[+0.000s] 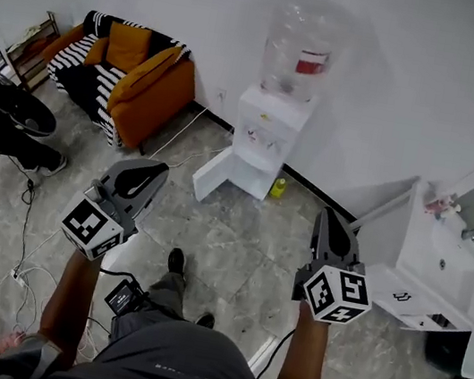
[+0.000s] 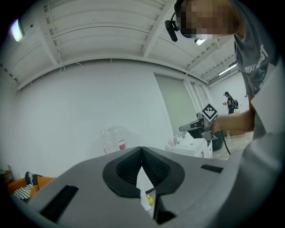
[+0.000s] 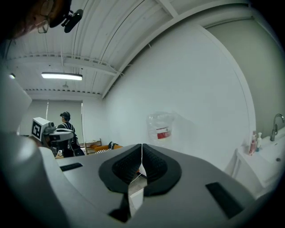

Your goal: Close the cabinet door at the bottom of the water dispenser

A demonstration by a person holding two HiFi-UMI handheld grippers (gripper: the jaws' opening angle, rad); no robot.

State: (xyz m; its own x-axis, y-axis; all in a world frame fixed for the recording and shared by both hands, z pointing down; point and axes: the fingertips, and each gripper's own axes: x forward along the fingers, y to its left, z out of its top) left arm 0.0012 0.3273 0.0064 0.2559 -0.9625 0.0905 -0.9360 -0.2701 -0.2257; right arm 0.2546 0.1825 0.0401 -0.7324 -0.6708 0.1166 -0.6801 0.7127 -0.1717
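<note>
— What's your head view giving you?
— I've got the left gripper (image 1: pixel 154 171) and right gripper (image 1: pixel 330 219) held level above the floor, well apart from the water dispenser (image 1: pixel 271 122) at the floor's far edge. Its cabinet door (image 1: pixel 212 173) stands swung open to the left; a yellow bottle (image 1: pixel 279 187) sits just beside the base.
— Left gripper view?
— Jaws fully together, gripping nothing.
— Right gripper view?
— My jaws are pressed together there too, empty.
</note>
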